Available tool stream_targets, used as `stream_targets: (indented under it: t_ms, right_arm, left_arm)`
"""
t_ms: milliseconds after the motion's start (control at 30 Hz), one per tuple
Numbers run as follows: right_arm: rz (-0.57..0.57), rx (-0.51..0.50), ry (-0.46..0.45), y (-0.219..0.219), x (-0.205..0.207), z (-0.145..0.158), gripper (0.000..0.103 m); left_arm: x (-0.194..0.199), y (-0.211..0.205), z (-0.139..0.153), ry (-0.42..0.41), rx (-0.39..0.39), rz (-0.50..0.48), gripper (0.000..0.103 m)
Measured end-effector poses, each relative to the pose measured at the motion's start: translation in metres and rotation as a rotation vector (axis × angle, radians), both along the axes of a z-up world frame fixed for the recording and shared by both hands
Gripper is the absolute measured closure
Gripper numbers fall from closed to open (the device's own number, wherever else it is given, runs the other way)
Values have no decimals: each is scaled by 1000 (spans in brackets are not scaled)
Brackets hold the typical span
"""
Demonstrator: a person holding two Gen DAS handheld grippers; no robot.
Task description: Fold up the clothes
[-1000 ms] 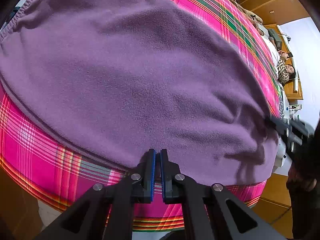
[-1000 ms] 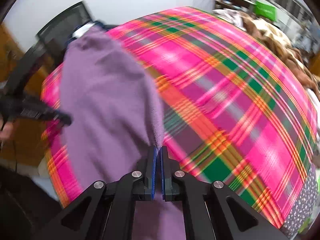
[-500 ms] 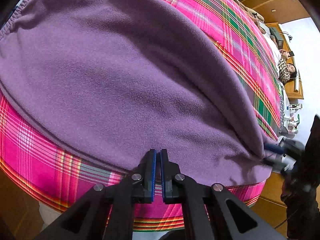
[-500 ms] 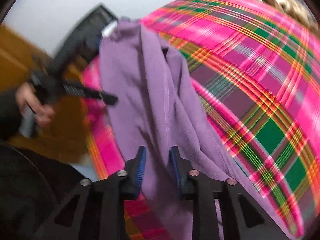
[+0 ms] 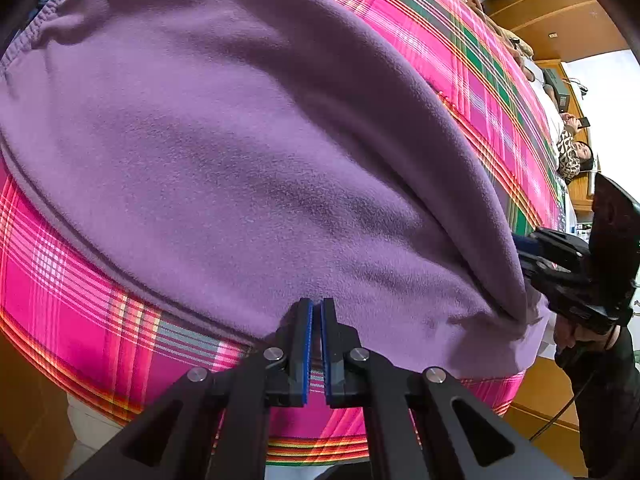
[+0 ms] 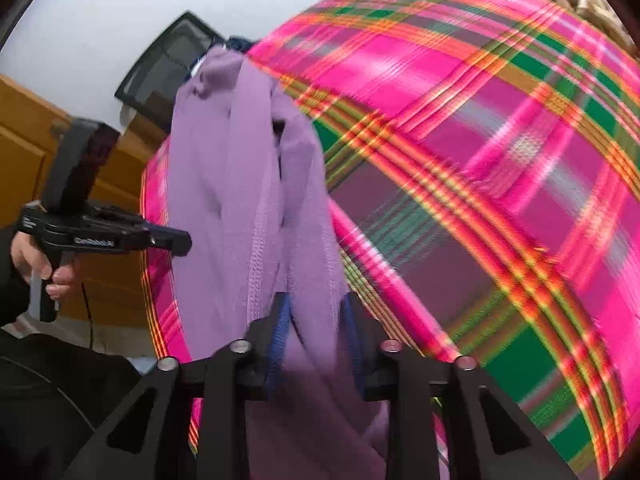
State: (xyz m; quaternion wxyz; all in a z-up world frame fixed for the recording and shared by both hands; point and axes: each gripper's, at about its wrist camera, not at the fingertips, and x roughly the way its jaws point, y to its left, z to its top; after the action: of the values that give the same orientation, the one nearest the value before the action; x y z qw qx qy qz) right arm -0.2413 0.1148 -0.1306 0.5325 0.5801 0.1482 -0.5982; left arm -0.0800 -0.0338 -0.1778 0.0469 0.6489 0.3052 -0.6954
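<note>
Purple fleece garment (image 5: 248, 152) is lying on the pink plaid bedcover (image 5: 80, 304), mid-fold, with both grippers working at its near edge.

Right gripper (image 6: 316, 328) is reaching over a bunched ridge of the fleece at the bed's corner; its jaws have just been closing, with the cloth between the blue pads (image 6: 282, 332) (whether they are already pinching it is hard to say through the blur). Left gripper (image 5: 314, 320) is hovering clenched at the hem, and nothing shows between its pads. By my reading, the person is regrasping the folded-over edge. Next, the right jaws are needing a firm bite on all the gathered layers before any lift, while the left is needing to take or pin the hem so the fleece is not sliding on the cover.
</note>
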Motion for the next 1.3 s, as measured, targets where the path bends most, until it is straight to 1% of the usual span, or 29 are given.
stream_targets:
  t_ms: [33,100,133,167,200,267,333,367,433,467,533,600,667,733,767,867,933,967,1033,1100,1167,1200,1300]
  right_arm:
    - [7,15,23,-1,1,-1,94]
    - [12,12,53,-2,-2,5,95]
    - [-9,7,78,-1,-9,9,95]
    - [-31,2,103,0,-15,14,99]
    - [-55,-2,126,2,-22,18,100]
    - [-160,13,124,15,-45,22,96]
    - [-261,26,122,29,-68,25,96]
    - [-267,21,110,38,-74,28,95]
    - [-227,7,92,50,-71,33,90]
    - [-184,9,81,57,-65,32,88]
    - [-117,35,61,68,-54,24,83]
    - [-63,61,29,74,-36,15,80]
    - [-33,96,20,76,-25,3,79]
    - [-59,128,91,83,-27,1,97]
    - [-74,144,126,86,-28,0,97]
    - [-252,194,222,109,-54,6,95]
    - [-322,179,196,126,-66,13,93]
    - [-329,162,195,130,-65,19,93]
    - [-280,102,181,124,-52,33,91]
    - [-183,52,155,99,-27,39,87]
    - [-89,10,130,75,-2,41,77]
    - [-44,-6,118,62,10,39,70]
    - [44,-16,124,40,40,28,69]
  left_arm:
    - [1,-2,0,0,1,3,99]
    - [2,-5,0,1,4,6,99]
    - [3,-6,0,2,4,7,99]
    - [4,-7,0,3,4,10,99]
    - [5,-9,0,5,5,13,99]
    - [7,-13,0,7,8,19,99]
    - [8,-16,0,7,8,21,99]
    - [12,-10,1,7,7,22,99]
    - [26,8,9,8,5,22,99]
    - [36,20,15,9,3,21,99]
    - [39,21,17,8,0,19,99]
    - [42,20,17,5,1,17,99]
    - [44,20,18,2,0,12,99]
    - [46,19,19,-4,-3,4,99]
    - [46,19,19,-6,-4,2,99]
    - [49,20,20,-15,-14,-2,99]
    - [52,20,21,-21,-18,-3,99]
    - [53,20,22,-25,-21,-2,99]
    - [54,20,22,-33,-26,0,99]
    - [57,20,23,-38,-29,0,99]
    - [60,19,24,-40,-32,-4,99]
    - [61,19,25,-41,-30,-3,99]
    - [67,17,26,-42,-28,1,99]
